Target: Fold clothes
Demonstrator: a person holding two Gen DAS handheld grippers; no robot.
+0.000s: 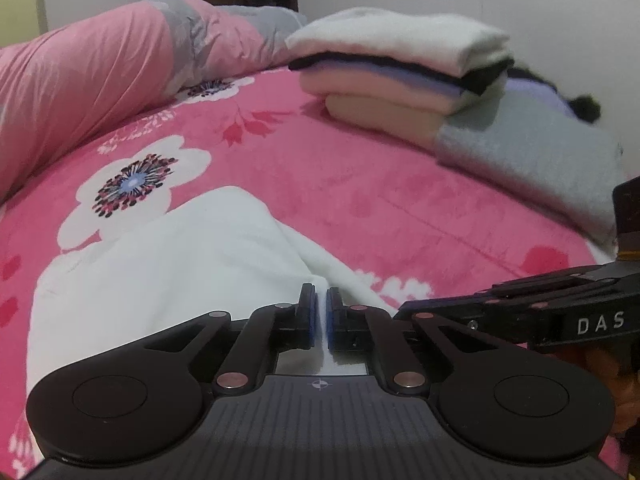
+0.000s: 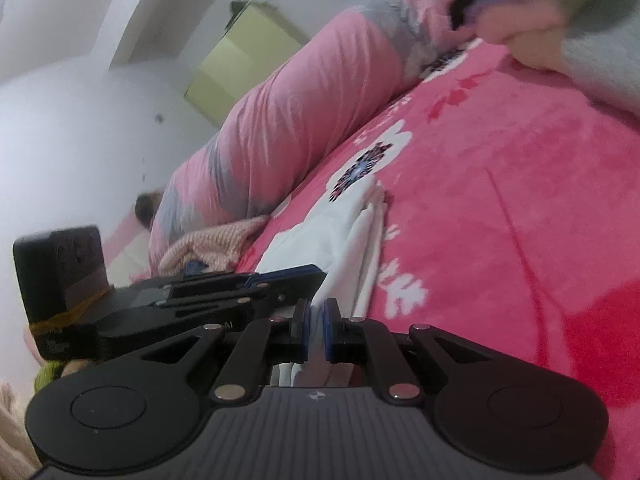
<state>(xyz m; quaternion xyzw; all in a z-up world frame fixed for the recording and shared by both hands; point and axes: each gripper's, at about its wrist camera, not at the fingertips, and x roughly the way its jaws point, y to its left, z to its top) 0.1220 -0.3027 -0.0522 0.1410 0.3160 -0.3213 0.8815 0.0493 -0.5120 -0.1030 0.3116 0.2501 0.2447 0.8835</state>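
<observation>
Both of your tongs, the left gripper and right gripper, are clenched on the white garment, which spreads toward ten o'clock over the pink floral bedspread.

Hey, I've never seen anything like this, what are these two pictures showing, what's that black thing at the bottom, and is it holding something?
There is no robot here. A person holds a two-finger gripper in each hand, and each one carries a wide-angle camera looking forward along its fingers. The black shape at the bottom of each picture is that gripper.

One picture comes from the left gripper, the other from the right gripper; each also glimpses the other beside it.

Below them is a bed with a pink flowered blanket. A white garment lies spread on it. Farther back sits a stack of folded clothes, next to a rolled pink and grey quilt.

Both pairs of jaws are closed on the white garment, pinching its near edge close together.
</observation>
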